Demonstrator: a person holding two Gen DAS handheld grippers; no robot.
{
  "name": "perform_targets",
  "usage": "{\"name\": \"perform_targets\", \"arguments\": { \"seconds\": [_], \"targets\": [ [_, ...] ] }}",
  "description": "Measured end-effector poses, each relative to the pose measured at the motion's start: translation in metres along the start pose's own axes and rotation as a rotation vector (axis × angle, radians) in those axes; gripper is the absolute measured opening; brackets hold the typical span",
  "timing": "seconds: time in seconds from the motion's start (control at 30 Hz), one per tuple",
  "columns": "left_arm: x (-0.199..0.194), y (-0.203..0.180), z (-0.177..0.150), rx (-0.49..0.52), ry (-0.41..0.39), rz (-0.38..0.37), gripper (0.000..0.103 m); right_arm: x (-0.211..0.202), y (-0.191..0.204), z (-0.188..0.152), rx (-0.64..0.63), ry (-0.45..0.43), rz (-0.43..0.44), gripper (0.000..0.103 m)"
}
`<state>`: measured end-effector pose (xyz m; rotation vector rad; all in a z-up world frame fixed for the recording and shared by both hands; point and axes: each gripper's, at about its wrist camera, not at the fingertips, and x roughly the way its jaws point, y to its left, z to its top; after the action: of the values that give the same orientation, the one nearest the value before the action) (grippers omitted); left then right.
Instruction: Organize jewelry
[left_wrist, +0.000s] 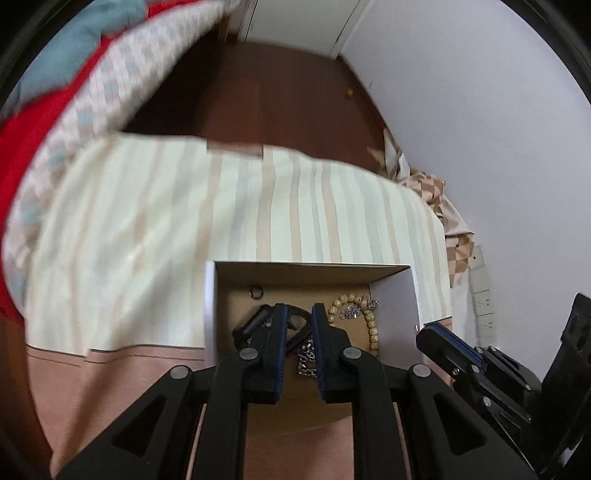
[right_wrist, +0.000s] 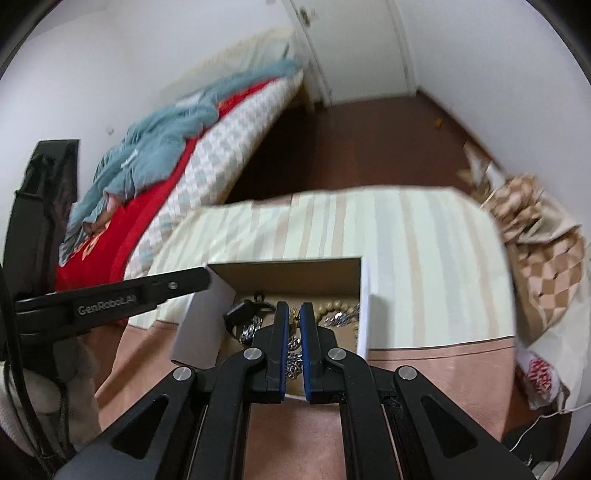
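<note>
the left gripper (left_wrist: 298, 314) hangs over the open cardboard box (left_wrist: 412, 291), jaws narrow and empty, the silver chain (left_wrist: 306, 360) at six o'clock between them and the bead bracelet (left_wrist: 369, 325) at three o'clock. the right gripper (right_wrist: 291, 308), jaws nearly together and apparently empty, sits straight above that chain, running twelve to six, so it seems nearer.

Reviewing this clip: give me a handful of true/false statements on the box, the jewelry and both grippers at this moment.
1. The cardboard box is open on top. True.
2. A beaded bracelet lies inside the box. True.
3. The box sits on the wooden floor. False: it rests on the striped cloth.
4. The left hand-held gripper is clamped on the bracelet. False: its fingers stand apart over the box, holding nothing.
5. The box holds only the bracelet. False: a silver chain lies there too.
</note>
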<state>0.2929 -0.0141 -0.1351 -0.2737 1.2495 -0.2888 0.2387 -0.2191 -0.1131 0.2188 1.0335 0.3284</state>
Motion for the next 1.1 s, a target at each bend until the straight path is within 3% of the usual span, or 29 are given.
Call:
{"name": "perform_targets", "arguments": {
  "seconds": [0.03,0.1,0.13,0.17,0.23,0.33,0.47,0.57,0.63,0.73,0.87,1.1],
  "targets": [
    [0.004,0.002,0.003,-0.011,0.019,-0.007,0.012,0.005,-0.003,0.003,0.005,0.014,0.000,0.007],
    [0.007,0.004,0.006,-0.016,0.026,0.009,0.023,0.013,-0.006,0.008,0.012,0.052,0.011,0.007],
    [0.005,0.004,0.006,-0.014,0.014,0.022,0.036,0.016,-0.006,0.010,0.013,0.071,0.011,0.008],
    [0.002,0.004,0.006,-0.013,0.002,0.028,0.056,0.017,-0.006,0.012,0.011,0.080,0.006,0.008],
    [-0.007,0.003,0.006,0.003,-0.036,0.057,0.076,0.015,-0.006,0.011,0.010,0.078,0.004,0.018],
    [-0.020,0.005,0.003,0.026,-0.084,0.131,0.077,0.009,-0.007,0.010,0.012,0.067,-0.022,0.040],
    [-0.030,0.012,-0.008,0.041,-0.127,0.228,0.097,0.000,-0.006,0.005,0.005,0.063,-0.103,0.056],
    [-0.028,0.015,-0.024,0.049,-0.137,0.312,0.100,-0.003,-0.002,0.000,-0.021,0.071,-0.199,0.072],
    [-0.027,0.017,-0.034,0.052,-0.141,0.337,0.100,-0.004,-0.001,-0.006,-0.029,0.086,-0.256,0.089],
    [-0.024,0.020,-0.051,0.043,-0.138,0.373,0.101,-0.005,-0.001,-0.013,-0.034,0.116,-0.318,0.097],
    [-0.029,0.017,-0.065,0.039,-0.157,0.397,0.101,-0.014,-0.003,-0.022,-0.032,0.124,-0.375,0.100],
    [-0.065,0.002,-0.085,0.038,-0.209,0.402,0.101,-0.048,0.008,-0.030,-0.034,0.101,-0.385,0.100]
  ]
}}
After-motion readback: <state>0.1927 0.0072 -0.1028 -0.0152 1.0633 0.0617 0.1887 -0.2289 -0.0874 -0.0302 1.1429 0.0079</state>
